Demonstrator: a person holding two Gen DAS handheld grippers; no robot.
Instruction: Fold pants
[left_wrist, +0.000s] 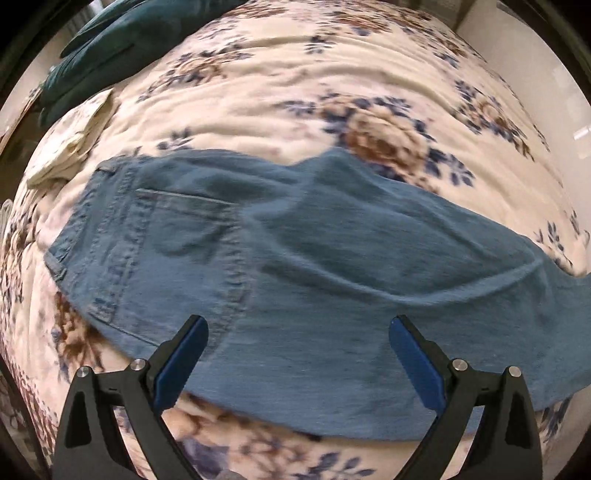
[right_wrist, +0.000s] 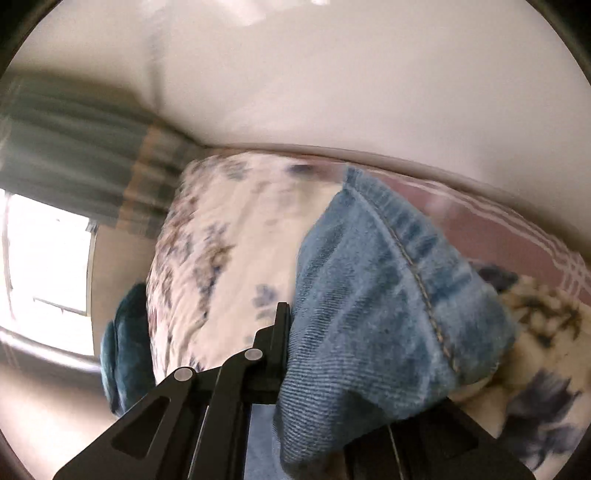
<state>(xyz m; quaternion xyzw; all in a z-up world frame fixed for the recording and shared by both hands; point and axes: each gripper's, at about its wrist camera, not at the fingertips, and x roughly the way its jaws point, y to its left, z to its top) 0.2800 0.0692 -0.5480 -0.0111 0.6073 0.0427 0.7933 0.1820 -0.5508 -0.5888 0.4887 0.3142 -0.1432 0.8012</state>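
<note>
Bedroom surroundings

A floral blanket (left_wrist: 280, 92) covers the bed, with a dark teal cushion (left_wrist: 107, 48) at its far corner and a cream cloth (left_wrist: 74, 144) beside it. A striped curtain (right_wrist: 74, 147) hangs by a bright window (right_wrist: 44, 266).

L wrist – high over bed (left_wrist: 258, 92) | R wrist – low (close) | shared: jeans (left_wrist: 332, 258)

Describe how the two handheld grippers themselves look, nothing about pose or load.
The left gripper has matte black angular fingers with triangular cutouts, silver round pins and blue pads. The right gripper shows the same black frame and silver pins; its pads are hidden. No cables, sleeves or markings visible.
</note>
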